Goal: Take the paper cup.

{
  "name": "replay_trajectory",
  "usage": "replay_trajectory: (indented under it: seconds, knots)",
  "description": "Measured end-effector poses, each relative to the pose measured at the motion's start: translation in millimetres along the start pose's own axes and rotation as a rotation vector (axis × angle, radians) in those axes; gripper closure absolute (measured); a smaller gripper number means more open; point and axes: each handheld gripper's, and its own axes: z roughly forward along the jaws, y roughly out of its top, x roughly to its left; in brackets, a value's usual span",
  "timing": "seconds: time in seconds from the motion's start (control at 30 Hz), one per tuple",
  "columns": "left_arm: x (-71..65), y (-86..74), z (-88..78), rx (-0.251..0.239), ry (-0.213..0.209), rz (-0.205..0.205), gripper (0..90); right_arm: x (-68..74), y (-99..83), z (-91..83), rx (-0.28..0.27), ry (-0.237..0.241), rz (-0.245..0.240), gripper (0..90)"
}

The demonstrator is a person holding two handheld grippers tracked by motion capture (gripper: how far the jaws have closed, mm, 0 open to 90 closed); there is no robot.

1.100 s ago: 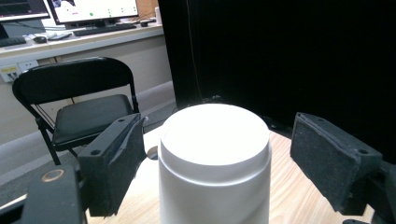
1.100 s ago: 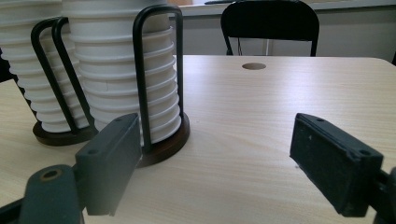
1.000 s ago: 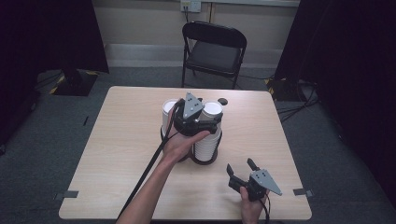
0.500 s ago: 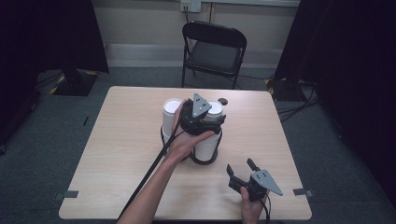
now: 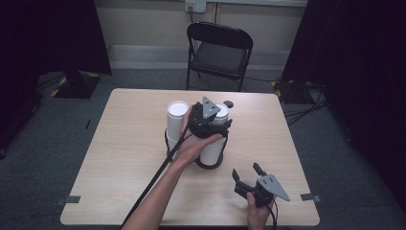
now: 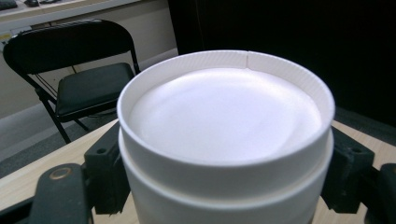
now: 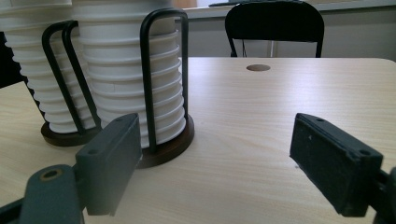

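Note:
Two stacks of upside-down white paper cups stand mid-table in black wire holders on brown bases: the left stack (image 5: 177,117) (image 7: 42,79) and the right stack (image 5: 213,152) (image 7: 126,70). My left gripper (image 5: 213,123) (image 6: 226,172) sits on top of the right stack. Its jaws have just been closing with the top cup (image 6: 224,116) between them, and they now press on the cup's two sides. My right gripper (image 5: 245,171) (image 7: 222,158) rests open near the table's front right, with nothing between its fingers, pointing toward the stacks.
A black folding chair (image 5: 218,52) stands behind the table (image 5: 119,158). A small dark round disc (image 5: 229,103) (image 7: 258,67) lies on the table behind the stacks. The left gripper's black cable (image 5: 153,177) trails along the person's forearm to the front edge.
My left gripper has shifted a little to the right and lower onto the right stack's top cup. The right gripper has stayed where it was.

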Motion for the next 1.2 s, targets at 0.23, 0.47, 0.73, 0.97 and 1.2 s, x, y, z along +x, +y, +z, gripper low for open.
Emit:
replay_trajectory:
  seconds: [0.23,0.47,0.73,0.97,1.2]
  knots:
    - [1.4,2.9,-1.3,0.004,-0.015,0.001,21.0,-0.3,-0.1,0.0,-0.003,-0.002,-0.002,16.1]
    - [3.5,6.8,-5.0,-0.039,-0.03,-0.013,21.2,-0.4,-0.1,0.0,-0.003,-0.003,0.001,16.1]
    - [6.4,9.8,-10.6,-0.077,-0.029,-0.067,21.4,-0.4,-0.2,-0.5,-0.006,-0.004,0.0,16.0]
    - [11.2,12.1,-14.8,-0.11,-0.059,-0.072,21.5,-0.5,-0.2,-0.4,-0.005,-0.001,0.002,16.0]
    - [9.5,21.6,-25.7,-0.175,-0.064,-0.045,21.6,-0.7,-0.2,-0.6,-0.006,0.003,0.006,16.0]
